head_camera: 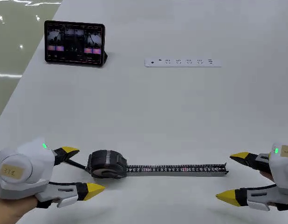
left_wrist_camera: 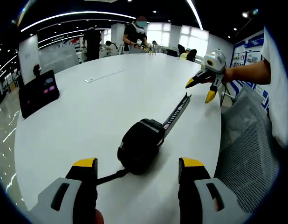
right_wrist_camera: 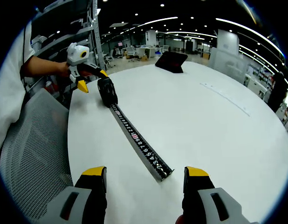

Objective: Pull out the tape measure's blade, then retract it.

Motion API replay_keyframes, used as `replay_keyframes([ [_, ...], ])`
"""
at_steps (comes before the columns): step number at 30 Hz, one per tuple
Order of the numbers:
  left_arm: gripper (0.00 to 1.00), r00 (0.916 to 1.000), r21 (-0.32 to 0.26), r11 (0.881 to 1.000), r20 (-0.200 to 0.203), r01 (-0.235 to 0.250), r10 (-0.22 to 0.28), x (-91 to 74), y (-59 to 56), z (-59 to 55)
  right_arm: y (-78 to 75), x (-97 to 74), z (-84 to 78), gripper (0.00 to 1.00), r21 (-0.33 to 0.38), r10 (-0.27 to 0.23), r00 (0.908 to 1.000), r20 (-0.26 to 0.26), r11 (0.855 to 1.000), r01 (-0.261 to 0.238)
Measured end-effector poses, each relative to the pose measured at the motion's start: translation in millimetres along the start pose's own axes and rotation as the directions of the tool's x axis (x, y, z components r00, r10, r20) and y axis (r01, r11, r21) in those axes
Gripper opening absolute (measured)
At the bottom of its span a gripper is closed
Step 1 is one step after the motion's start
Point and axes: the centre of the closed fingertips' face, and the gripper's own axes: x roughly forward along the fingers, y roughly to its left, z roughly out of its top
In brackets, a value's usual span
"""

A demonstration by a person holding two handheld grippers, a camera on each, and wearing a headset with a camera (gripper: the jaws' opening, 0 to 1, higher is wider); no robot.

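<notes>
A black tape measure case point(head_camera: 106, 164) lies on the white table with its blade point(head_camera: 176, 169) pulled out to the right, flat on the surface. My left gripper point(head_camera: 83, 170) stands open just left of the case point(left_wrist_camera: 140, 145), its yellow-tipped fingers either side of the case's wrist strap point(left_wrist_camera: 109, 177). My right gripper point(head_camera: 233, 176) is open just right of the blade's end hook point(right_wrist_camera: 165, 173), apart from it. The blade point(right_wrist_camera: 134, 138) runs away toward the case point(right_wrist_camera: 107, 92) in the right gripper view.
A tablet point(head_camera: 74, 43) on a stand is at the far left of the table. A white power strip point(head_camera: 182, 62) lies at the back centre. A grey mesh chair point(left_wrist_camera: 249, 140) stands at the table's near edge. People stand far off in the room.
</notes>
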Motion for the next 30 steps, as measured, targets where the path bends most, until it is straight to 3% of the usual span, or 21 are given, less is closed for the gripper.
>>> replay_keyframes([
  [17, 0.7, 0.9983, -0.033, 0.999, 0.041, -0.04, 0.041, -9.5, -10.0, 1.7, 4.7, -5.0, 5.1, 0.67, 0.036, -0.04, 0.9982, 0.044, 0.999, 0.039],
  [30, 0.7, 0.9984, -0.032, 0.999, 0.04, -0.039, 0.04, -12.6, -13.2, 1.5, -0.2, -13.4, 7.3, 0.67, 0.034, -0.054, 0.9975, 0.046, 0.998, 0.052],
])
